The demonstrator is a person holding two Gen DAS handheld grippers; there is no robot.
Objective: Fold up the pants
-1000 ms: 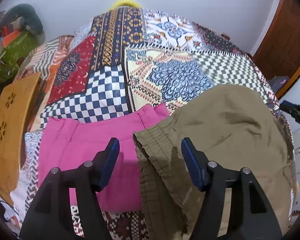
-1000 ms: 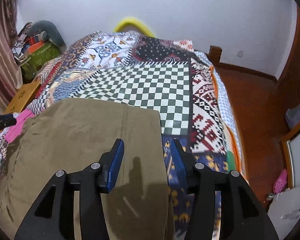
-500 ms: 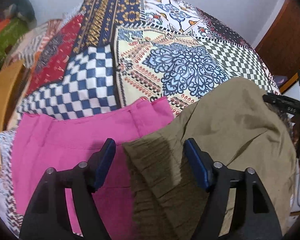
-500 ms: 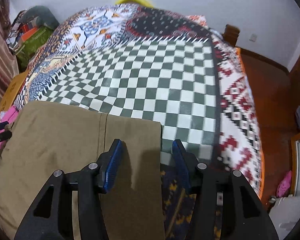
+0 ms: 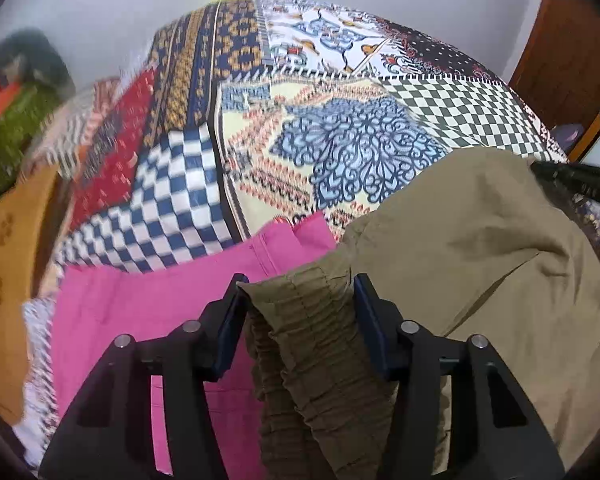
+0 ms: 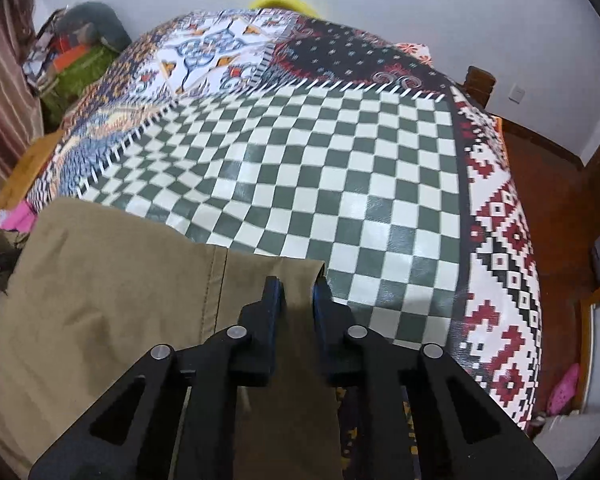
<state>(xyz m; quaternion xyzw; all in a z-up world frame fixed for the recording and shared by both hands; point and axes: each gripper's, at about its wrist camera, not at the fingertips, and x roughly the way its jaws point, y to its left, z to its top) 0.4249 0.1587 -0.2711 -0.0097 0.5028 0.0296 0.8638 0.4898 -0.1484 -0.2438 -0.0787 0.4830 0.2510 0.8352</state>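
Olive-brown pants (image 5: 472, 248) lie on a patchwork bedspread (image 5: 340, 140). Their gathered elastic waistband (image 5: 300, 312) sits between the fingers of my left gripper (image 5: 298, 300), which has closed in on it and lifts it a little. In the right wrist view the pants (image 6: 100, 288) spread to the left, and my right gripper (image 6: 296, 292) is shut on the hem corner of a leg (image 6: 300, 276). The right gripper also shows at the right edge of the left wrist view (image 5: 572, 178).
Folded pink pants (image 5: 140, 312) lie left of the olive ones. A wooden stool (image 5: 4, 280) and a clothes pile (image 6: 76, 52) stand beside the bed on the left. The bed's right edge drops to a wooden floor (image 6: 548, 184). A white wall is behind.
Both grippers moved forward and closed: the left onto the waistband, the right onto the leg hem corner. The waistband has risen and bunched between the left fingers.
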